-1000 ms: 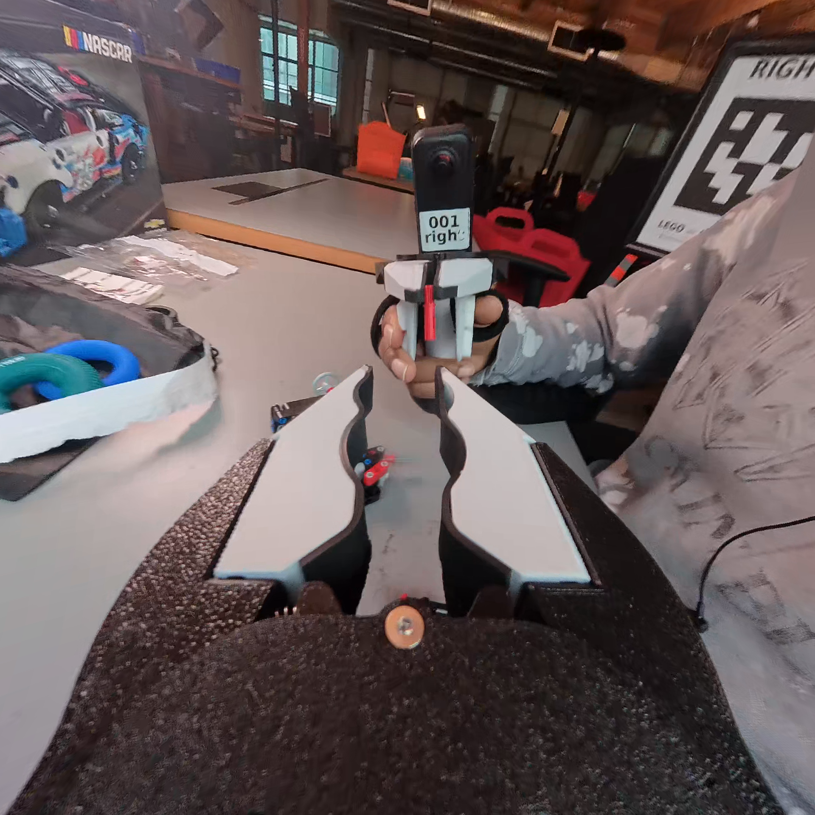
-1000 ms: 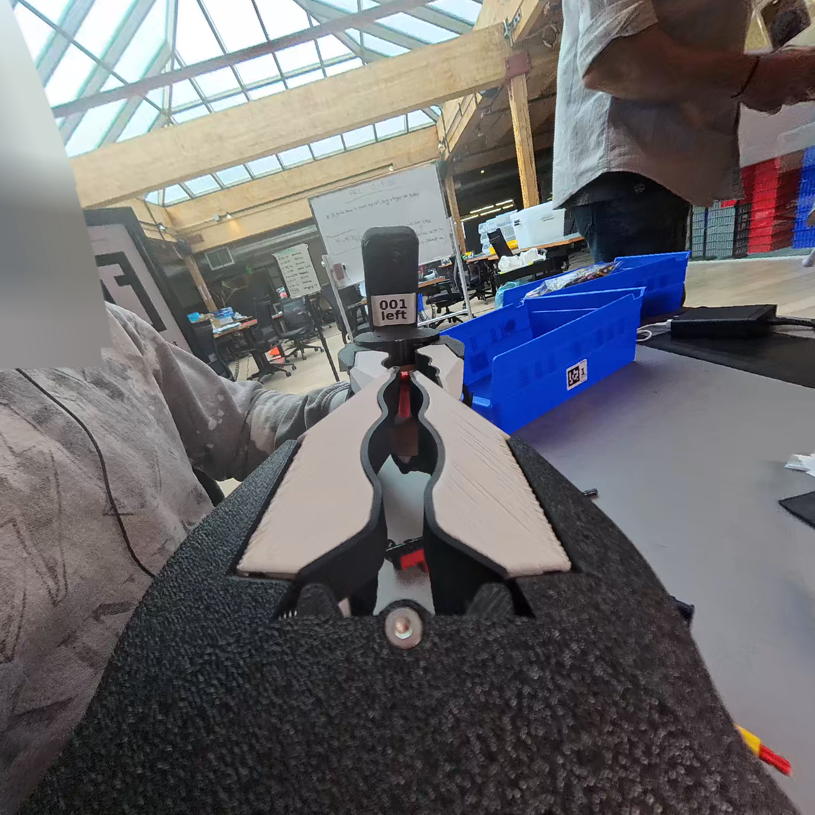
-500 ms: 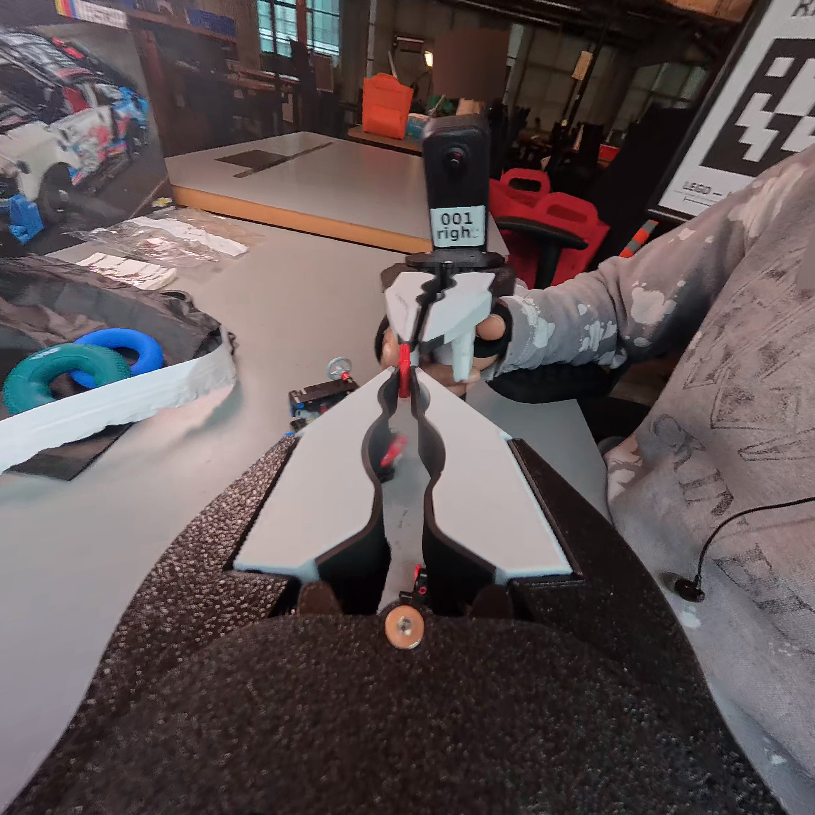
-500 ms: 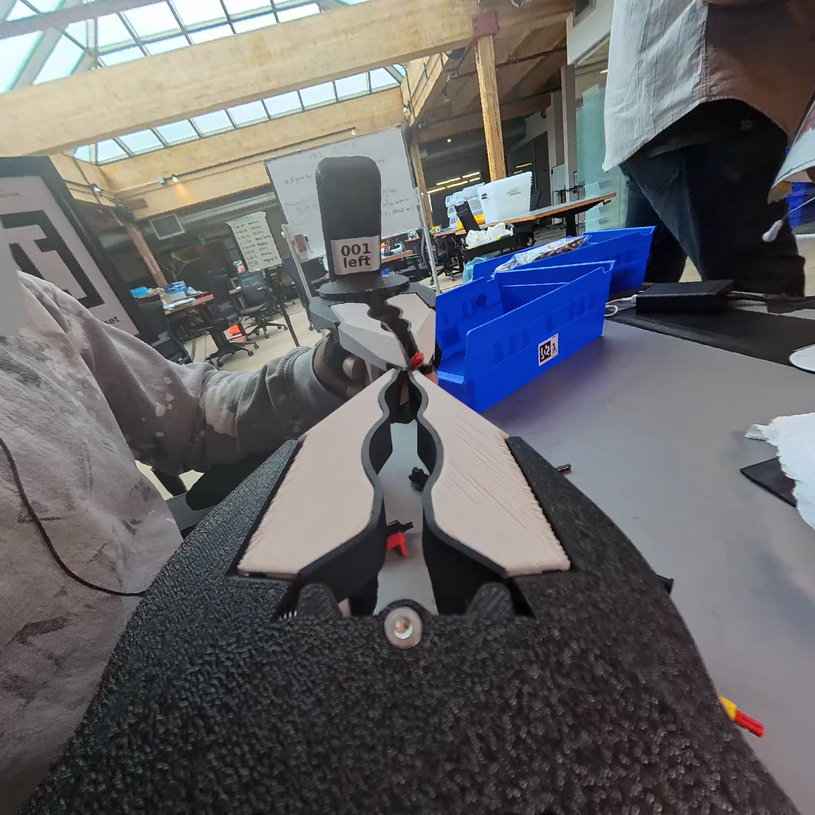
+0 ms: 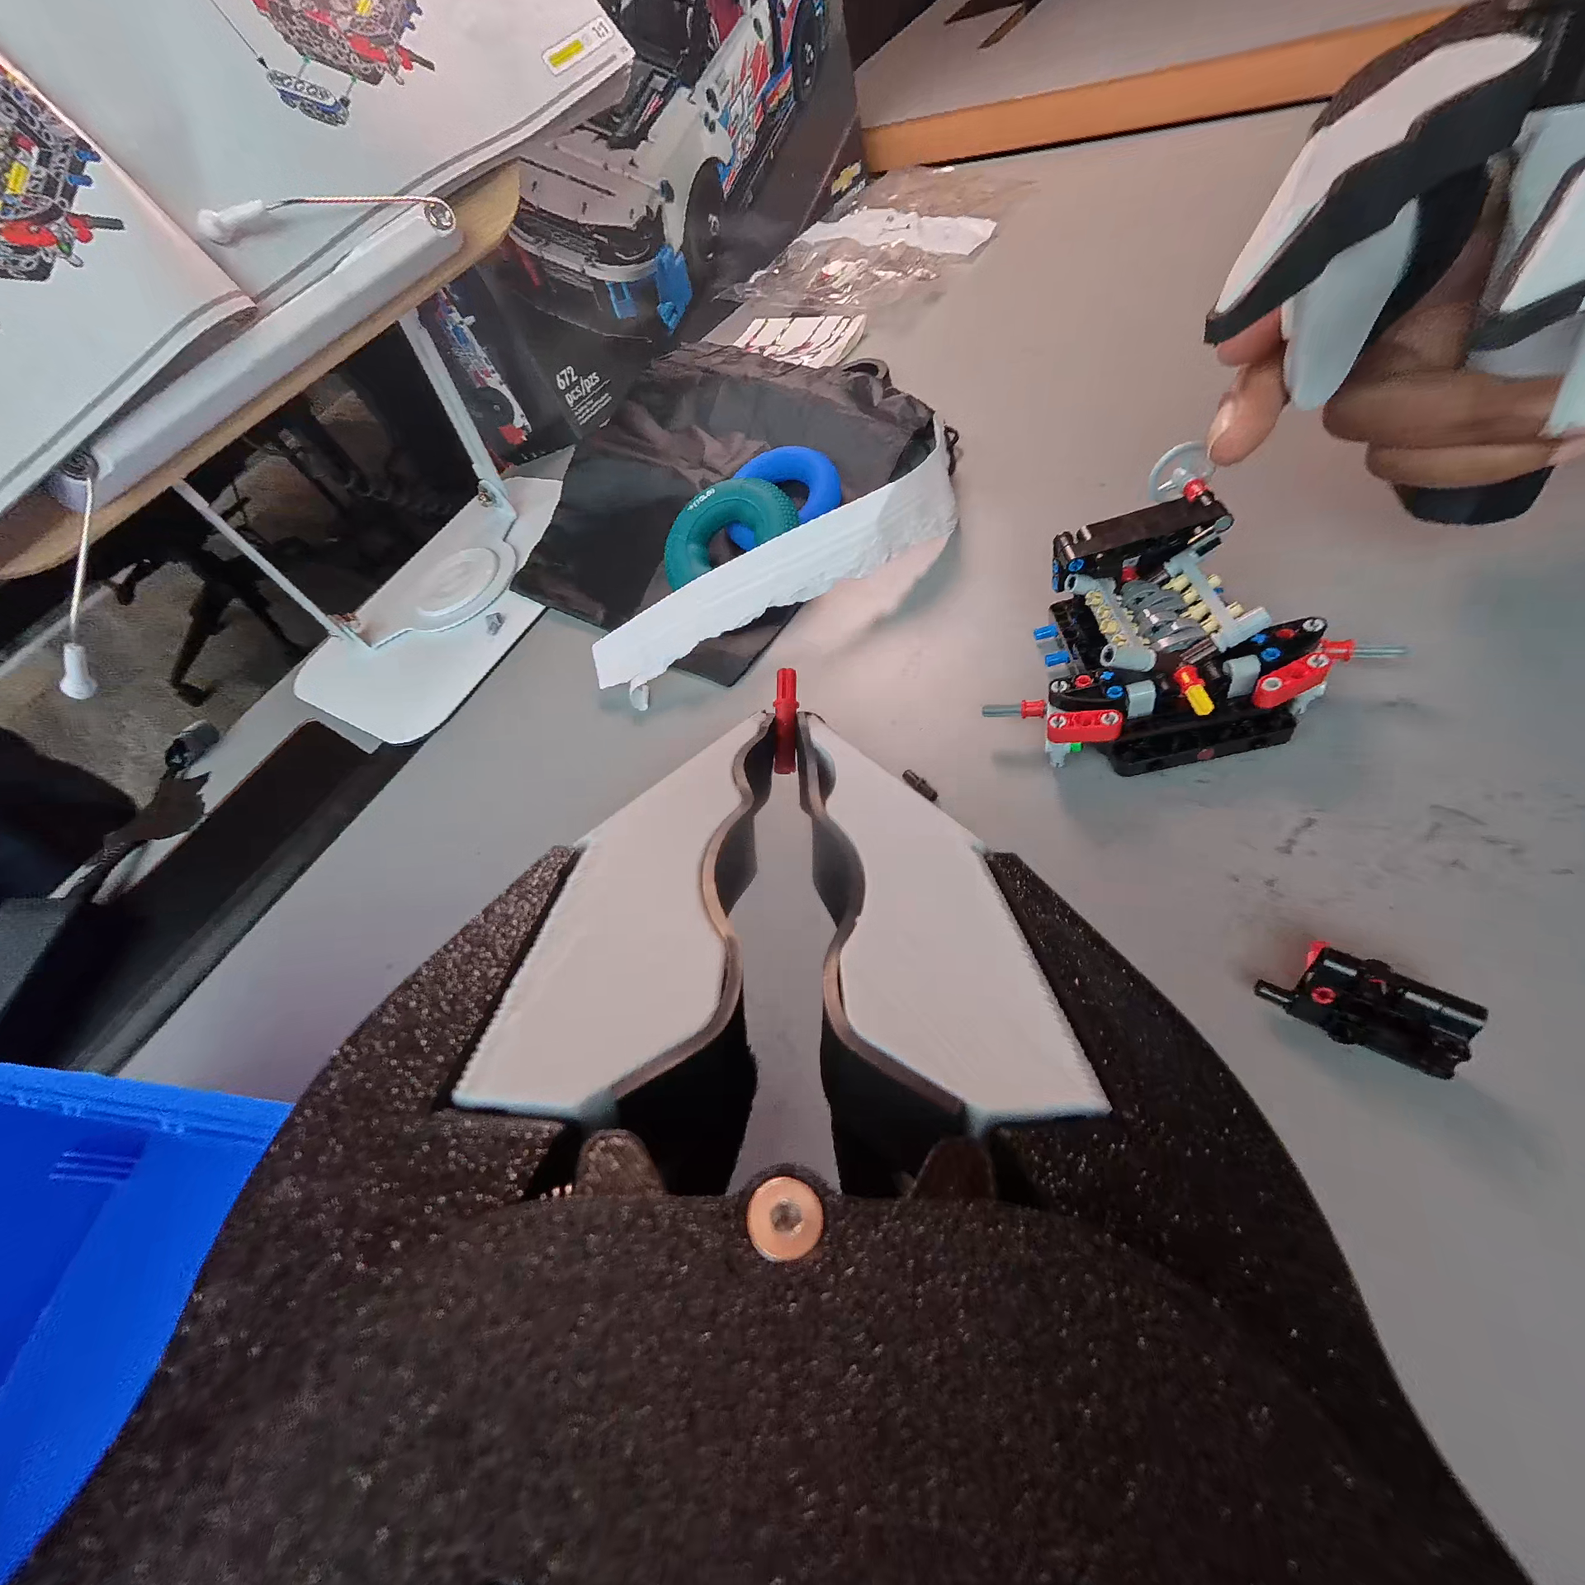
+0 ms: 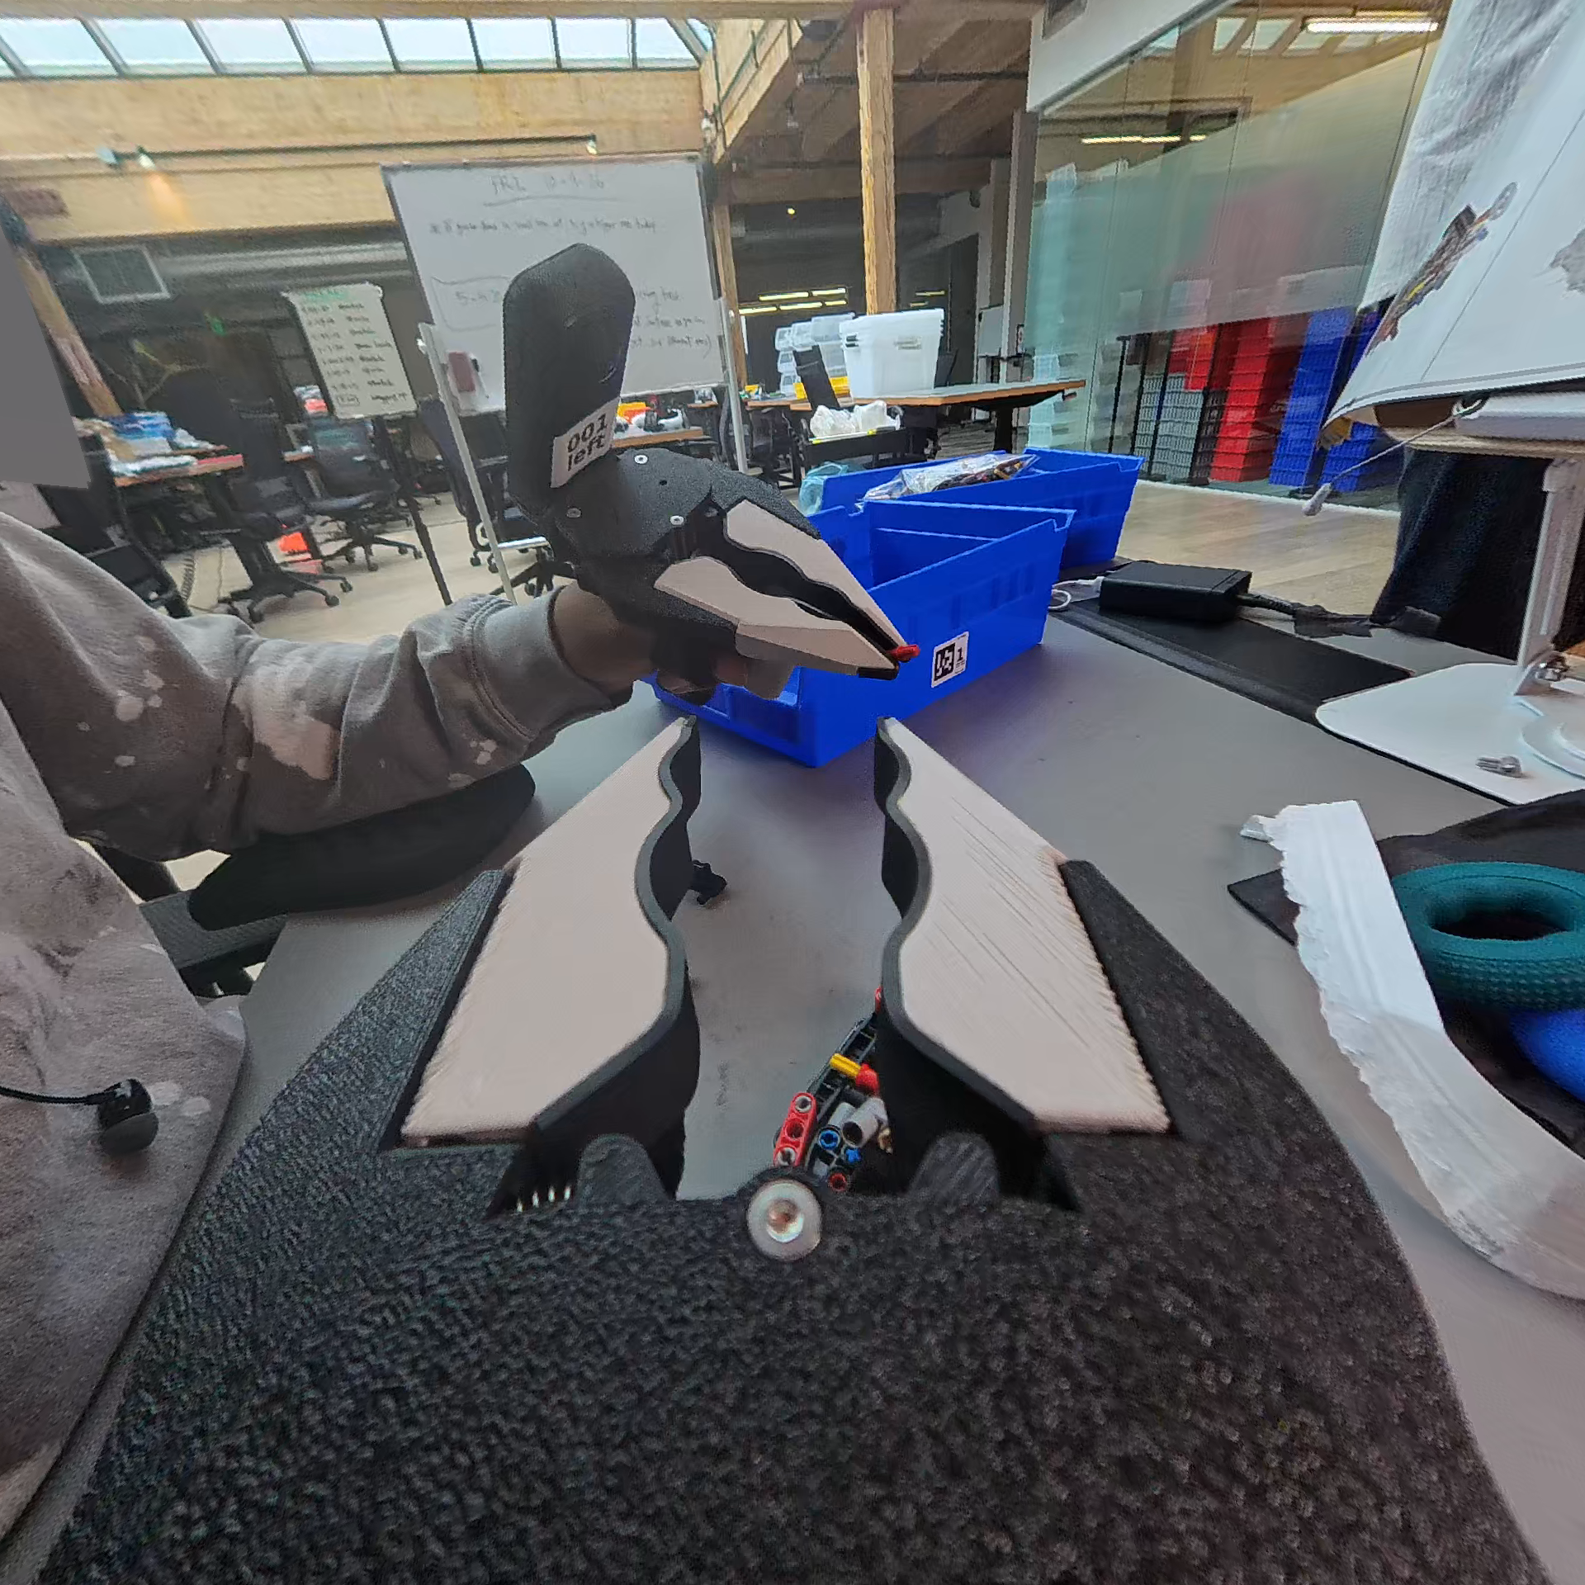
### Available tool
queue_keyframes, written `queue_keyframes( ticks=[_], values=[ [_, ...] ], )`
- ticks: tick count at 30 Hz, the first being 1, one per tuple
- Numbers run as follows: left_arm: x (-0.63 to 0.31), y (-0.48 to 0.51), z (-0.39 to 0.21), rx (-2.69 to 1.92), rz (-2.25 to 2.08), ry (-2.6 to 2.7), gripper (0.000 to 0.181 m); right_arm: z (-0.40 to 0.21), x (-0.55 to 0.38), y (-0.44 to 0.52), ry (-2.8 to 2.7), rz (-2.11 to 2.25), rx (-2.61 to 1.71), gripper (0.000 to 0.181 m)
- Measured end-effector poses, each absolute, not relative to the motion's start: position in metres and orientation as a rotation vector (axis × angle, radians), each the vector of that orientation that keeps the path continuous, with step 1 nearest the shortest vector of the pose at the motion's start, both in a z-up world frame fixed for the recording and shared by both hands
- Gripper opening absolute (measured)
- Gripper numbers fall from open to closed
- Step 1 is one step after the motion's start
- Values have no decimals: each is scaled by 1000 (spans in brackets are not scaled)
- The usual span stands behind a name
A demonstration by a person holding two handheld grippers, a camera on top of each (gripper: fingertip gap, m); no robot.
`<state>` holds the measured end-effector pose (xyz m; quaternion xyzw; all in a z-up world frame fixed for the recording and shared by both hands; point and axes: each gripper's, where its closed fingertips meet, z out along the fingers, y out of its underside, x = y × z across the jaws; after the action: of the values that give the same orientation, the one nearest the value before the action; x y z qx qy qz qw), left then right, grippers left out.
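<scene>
My left gripper [image 5: 784, 725] is shut on a small red peg [image 5: 784, 703] that sticks out past its tips, held above the grey table [image 5: 1115, 900]. In the right wrist view the left gripper [image 6: 892, 656] shows ahead with the red peg [image 6: 905, 652] at its tip. My right gripper [image 6: 785, 733] is open and empty, above the table. It also shows at the top right of the left wrist view [image 5: 1407, 197], open. A black, red and grey brick assembly [image 5: 1175, 652] lies on the table below it and shows between the right fingers [image 6: 836, 1106].
A small black brick part [image 5: 1381, 1016] lies at the right. A black pouch with a white torn edge [image 5: 772, 566] holds a teal ring [image 5: 729, 532] and a blue ring [image 5: 789, 485]. A white stand [image 5: 412, 635] holds an instruction booklet [image 5: 214, 129]. Blue bins [image 6: 943, 600] stand behind. The grippers' ends are close to 12 cm from one another.
The red peg passed from the right gripper to the left. The right gripper opened and drew away. The left gripper, shut on the peg, swung down toward the table.
</scene>
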<state>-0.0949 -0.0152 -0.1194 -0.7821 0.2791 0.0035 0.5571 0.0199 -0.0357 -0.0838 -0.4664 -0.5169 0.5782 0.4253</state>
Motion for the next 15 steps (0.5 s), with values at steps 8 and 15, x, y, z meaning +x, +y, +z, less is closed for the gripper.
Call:
queue_keyframes(
  ticks=[8,15],
  values=[
    [-109,-4,-203,-2234,218,641,5,-96,24,-9,-1296,1291,-1243,0],
    [-111,7,-224,-2319,3,454,11,-115,35,30,-1267,1105,-1334,2]
  ],
)
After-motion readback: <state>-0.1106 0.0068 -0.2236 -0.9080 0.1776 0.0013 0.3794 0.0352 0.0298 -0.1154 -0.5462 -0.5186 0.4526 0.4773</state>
